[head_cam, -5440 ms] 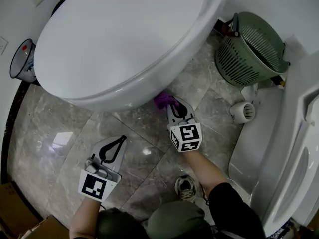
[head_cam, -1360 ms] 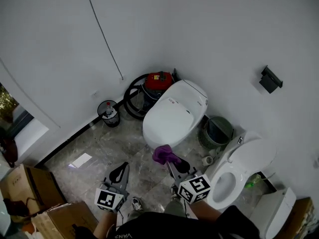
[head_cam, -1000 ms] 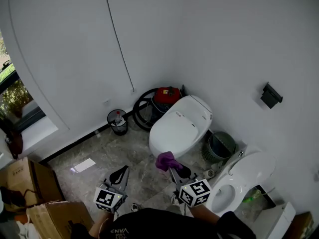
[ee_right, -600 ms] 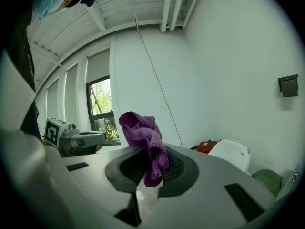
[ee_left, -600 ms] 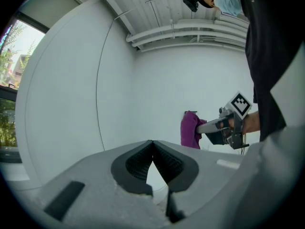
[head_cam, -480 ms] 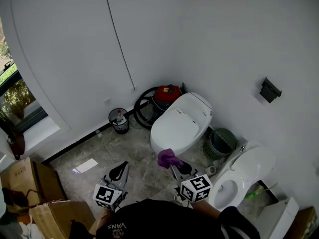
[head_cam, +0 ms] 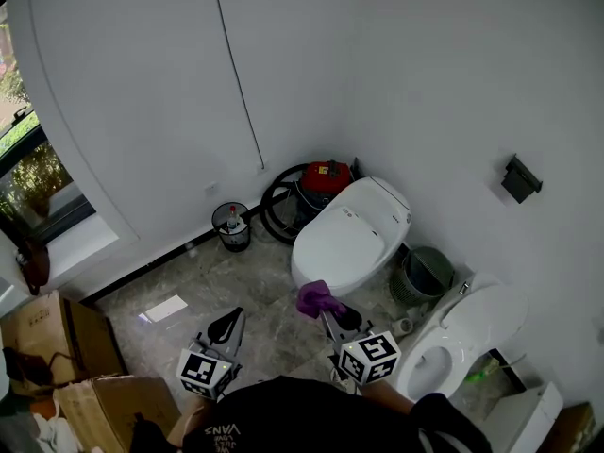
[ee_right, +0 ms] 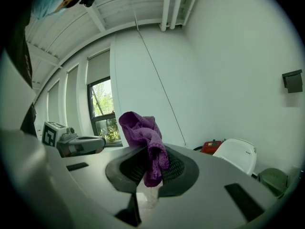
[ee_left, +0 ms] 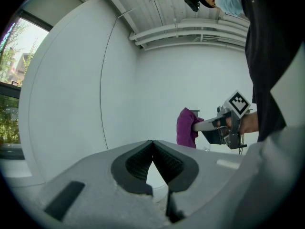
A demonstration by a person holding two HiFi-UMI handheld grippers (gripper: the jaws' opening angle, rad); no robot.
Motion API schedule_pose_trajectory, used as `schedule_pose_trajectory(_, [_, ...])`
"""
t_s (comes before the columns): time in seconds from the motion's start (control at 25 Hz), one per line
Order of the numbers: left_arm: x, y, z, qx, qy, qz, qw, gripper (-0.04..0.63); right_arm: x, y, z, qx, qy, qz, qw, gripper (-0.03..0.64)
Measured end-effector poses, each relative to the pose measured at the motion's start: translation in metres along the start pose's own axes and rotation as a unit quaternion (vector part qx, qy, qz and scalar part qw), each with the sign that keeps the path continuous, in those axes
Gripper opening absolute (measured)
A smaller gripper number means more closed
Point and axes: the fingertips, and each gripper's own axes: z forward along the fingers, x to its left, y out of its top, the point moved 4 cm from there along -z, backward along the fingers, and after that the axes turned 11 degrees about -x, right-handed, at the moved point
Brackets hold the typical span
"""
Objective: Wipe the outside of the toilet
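white-walled bathroom: stands well apart from toilet [head_cam: 351,239] at far wall, pinches limp, likely light cloth [head_cam: 316,297] by a fold in right gripper [head_cam: 324,311]; holds left gripper [head_cam: 228,317] closed, empty.

The left gripper [head_cam: 226,321] and right gripper [head_cam: 332,313] have pale grey bodies with black ridged pads lining their 2 jaws, and each carries 1 white cube [head_cam: 203,374] printed with black square markers. The person wears a black top [head_cam: 283,418] with small white lettering
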Motion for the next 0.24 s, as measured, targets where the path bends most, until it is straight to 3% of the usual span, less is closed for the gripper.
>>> schedule_pose_trajectory(0.24, [0.0010, -0.0036, -0.0005, 0.000, 0.003, -0.004, 1.0000, 0.003, -0.0038, -0.0032, 0.0033, 0.004, -0.004, 0.002, 1.000, 0.046])
